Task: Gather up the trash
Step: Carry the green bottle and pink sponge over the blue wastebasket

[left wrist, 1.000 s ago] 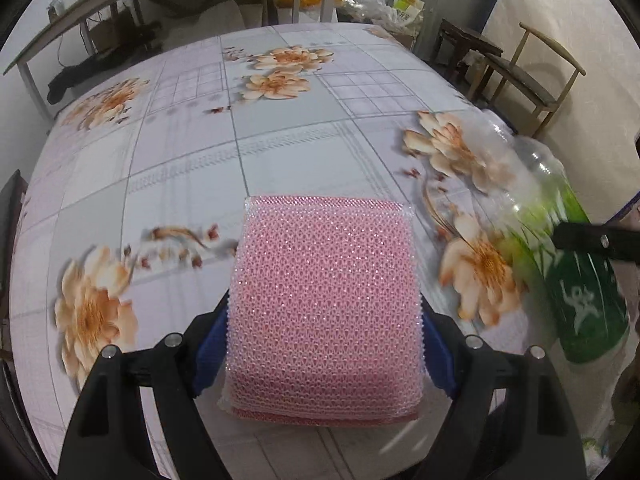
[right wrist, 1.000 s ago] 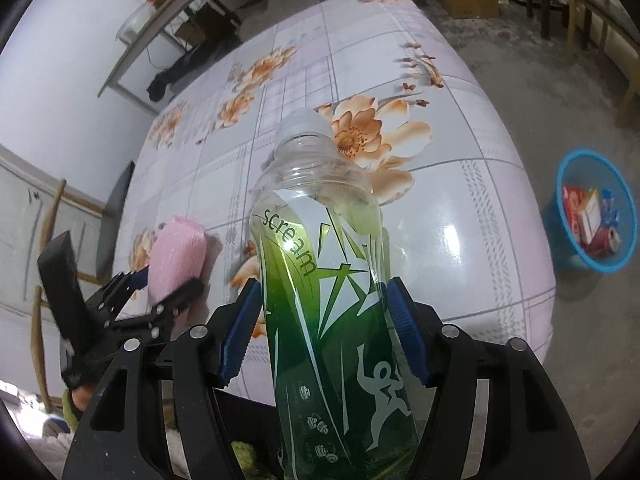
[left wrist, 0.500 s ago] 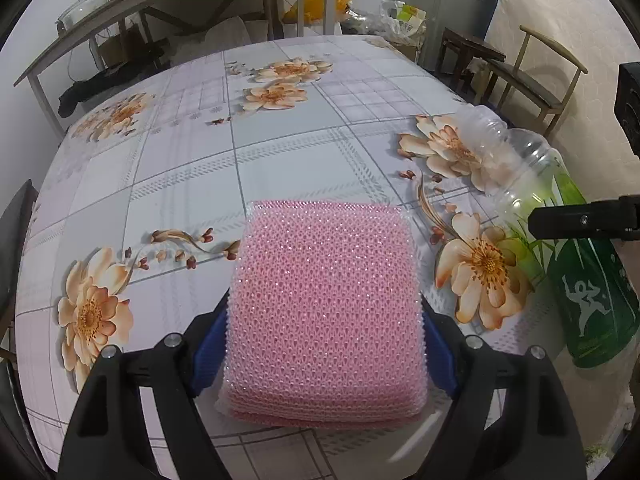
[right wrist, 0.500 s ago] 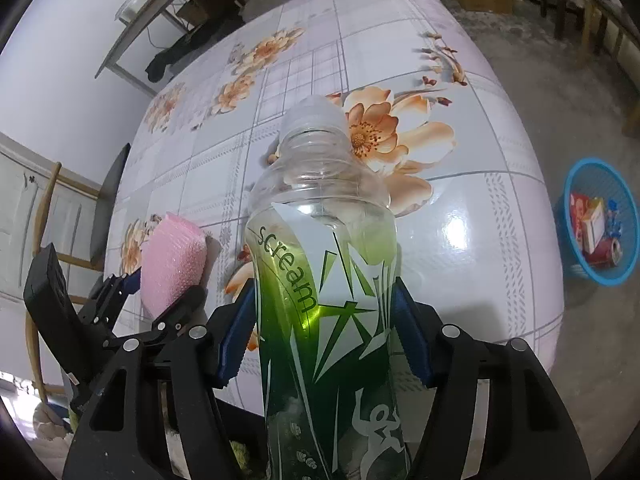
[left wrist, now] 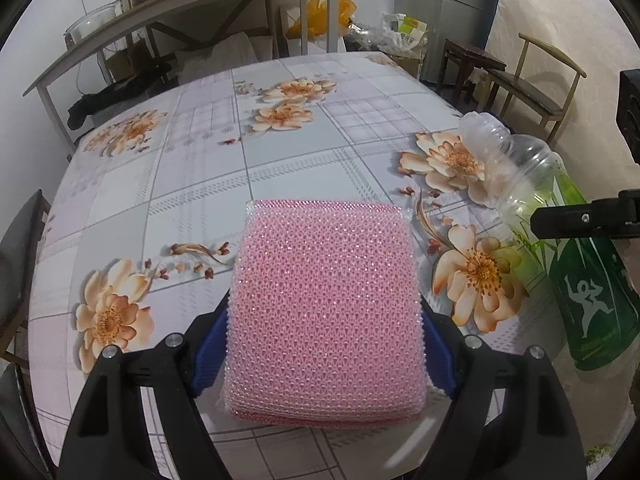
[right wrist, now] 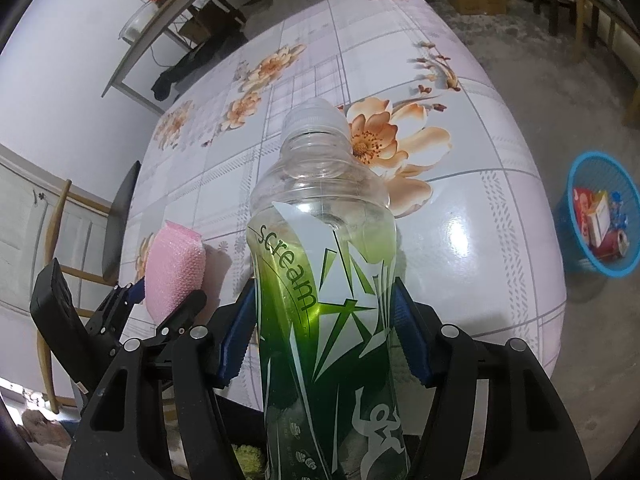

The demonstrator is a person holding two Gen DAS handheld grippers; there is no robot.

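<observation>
Bottle clamped in downward-tilted right jaws; left jaws clamp pink sponge.

Lighting: cool, even, indoor. Glare: bright patch on glossy tablecloth. Shadows: soft, under pink sponge. Distortion: strong fisheye bending, black vignette corners. Focus: sharp throughout.

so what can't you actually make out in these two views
- Bottle base: cut off by the bottom edge in the right wrist view, and by the right claw around it.
- Pink sponge underside and the tablecloth beneath: hidden by the sponge itself in the left wrist view.
- Items in the blue basket on the floor: too small to identify, right wrist view.
- Jars on the shelf: labels too small, left wrist view.
</observation>
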